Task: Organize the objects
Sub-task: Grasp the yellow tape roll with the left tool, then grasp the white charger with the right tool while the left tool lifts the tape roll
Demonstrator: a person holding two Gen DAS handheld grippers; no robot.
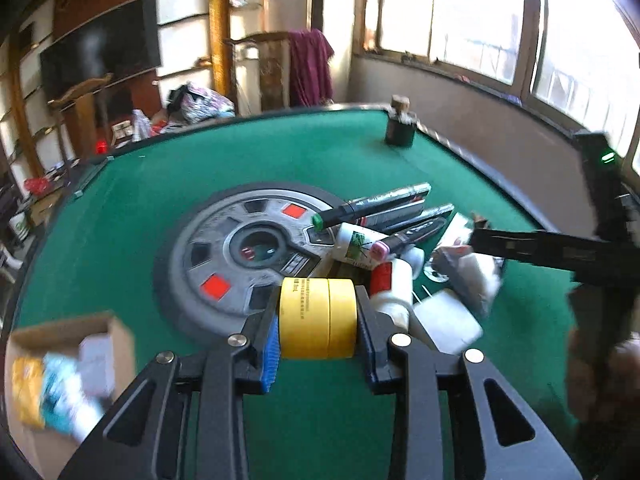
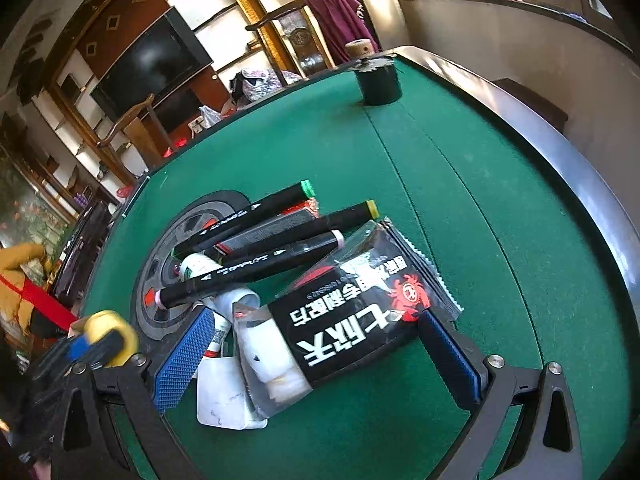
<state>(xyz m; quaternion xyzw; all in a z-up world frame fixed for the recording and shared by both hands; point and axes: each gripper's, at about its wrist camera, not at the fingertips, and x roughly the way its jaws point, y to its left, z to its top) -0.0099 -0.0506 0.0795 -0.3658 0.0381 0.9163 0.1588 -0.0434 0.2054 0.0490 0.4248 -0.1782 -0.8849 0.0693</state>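
table [image 1: 132, 208]: green felt top with a dark raised rim; a round grey hub [image 1: 240, 256] with red squares sits at its centre.
box [image 1: 60, 364]: open cardboard, at the near left edge in the left wrist view, blurred; white, yellow and teal things lie inside.
left gripper [image 1: 318, 320]: its fingers [image 1: 269, 354] are clamped on the tape, blue ribbed pads pressed against the roll's two flat faces, held clear above the felt.
right gripper [image 2: 316, 344]: fingers spread wide, one blue pad on each side of the packet; the pads do not press on it.
packet [image 2: 360, 304]: black and clear plastic with large white characters and a red crab emblem, white contents showing at its near end. Long axis runs from near left to far right in the right wrist view, lying partly on the felt and partly on the pile.
markers [image 2: 256, 212]: three black barrels with green, yellow-green and pink end caps, lying roughly parallel across the pile, caps pointing up and right in the right wrist view.
tape [image 1: 318, 318]: yellow, two rolls side by side, small print on the left one; the hole's axis runs straight from finger to finger.
jar [image 1: 399, 128]: dark, corked, upright near the far corner, well apart from the pile.
tubes [image 1: 352, 246]: white, jumbled under the markers beside the hub.
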